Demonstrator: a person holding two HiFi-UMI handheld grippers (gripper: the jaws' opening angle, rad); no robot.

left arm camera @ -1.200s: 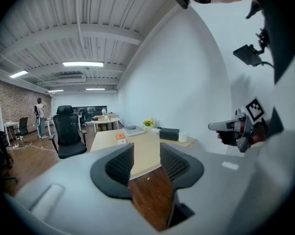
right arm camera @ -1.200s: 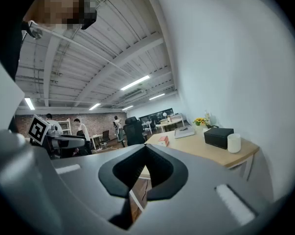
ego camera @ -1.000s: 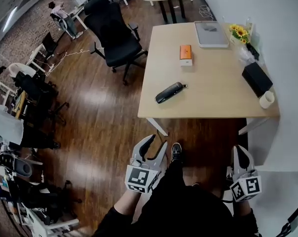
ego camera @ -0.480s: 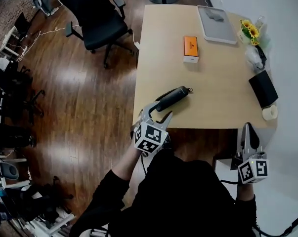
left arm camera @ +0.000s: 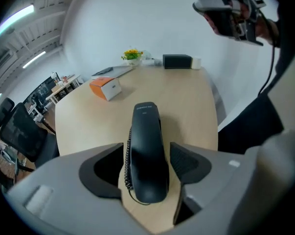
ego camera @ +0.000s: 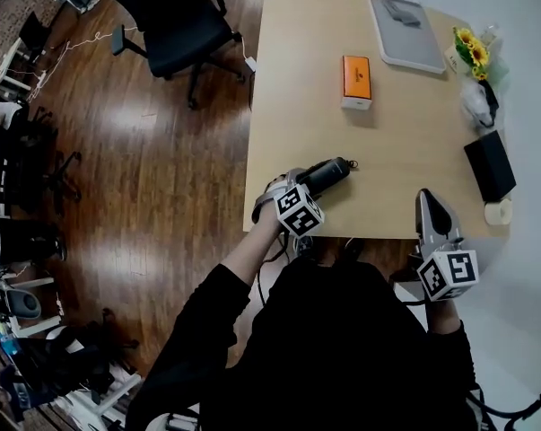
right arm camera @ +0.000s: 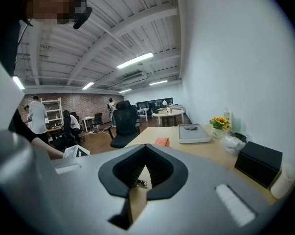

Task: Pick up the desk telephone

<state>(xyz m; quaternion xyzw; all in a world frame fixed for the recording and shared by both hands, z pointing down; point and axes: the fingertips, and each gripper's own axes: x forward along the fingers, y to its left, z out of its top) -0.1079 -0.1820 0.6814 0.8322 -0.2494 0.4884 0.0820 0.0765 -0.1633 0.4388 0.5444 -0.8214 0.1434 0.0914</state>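
The desk telephone point(ego camera: 330, 172), a black handset with a coiled cord, lies on the light wooden table point(ego camera: 405, 124) near its front left corner. My left gripper point(ego camera: 295, 187) points steeply down over the phone's near end. In the left gripper view the telephone point(left arm camera: 147, 151) runs lengthwise between the jaws of the left gripper point(left arm camera: 148, 161). Those jaws are opening, and a gap shows between each pad and the phone. My right gripper point(ego camera: 429, 202) hovers at the table's front edge, right of the phone. The right gripper point(right arm camera: 146, 150) is shut with nothing in it.
An orange box point(ego camera: 356, 81) lies mid-table. At the far end sits a grey tray point(ego camera: 406, 32). Along the right edge are flowers point(ego camera: 473, 50), a black box point(ego camera: 489, 165) and a white cup point(ego camera: 497, 211). A black office chair point(ego camera: 167, 16) stands on the floor to the left.
The table has come close as the person stepped up. My left gripper swung forward and down over the phone and its jaws spread. My right gripper moved up to the table's front edge.
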